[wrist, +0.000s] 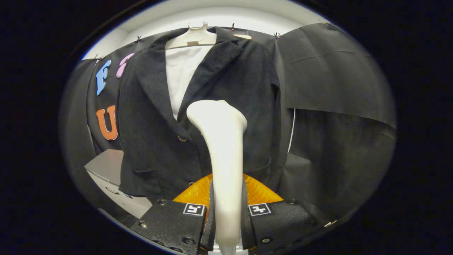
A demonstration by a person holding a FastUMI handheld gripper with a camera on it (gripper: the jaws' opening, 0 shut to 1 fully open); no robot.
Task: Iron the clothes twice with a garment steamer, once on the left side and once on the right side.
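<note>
- Gripper view: the gripper (pixel 226 212) has both fingers pressed against the handle of the white steamer (pixel 221 141), one on each side, so the tool is clamped between them and stands up ahead of the camera.
- The steamer's head points forward at a dark jacket (pixel 155 117) that hangs beyond the fingers on a pale hanger (pixel 193 37). Whether the head touches the cloth cannot be told; it sits over the jacket's middle, near the front opening and the button (pixel 182 138).
- A white shirt (pixel 182 74) shows between the jacket's lapels, above the steamer's head.
- An orange part (pixel 196 193) shows just behind the fingers, at the foot of the steamer.
- A grey box (pixel 106 166) stands low beside the jacket's hem, against the black wall cloth.
- Progress, as a judgement: the steamer is picked up and brought to the jacket, so the grasp is done. Nothing shows that either side is steamed, and the left and right passes may both be left.
</note>
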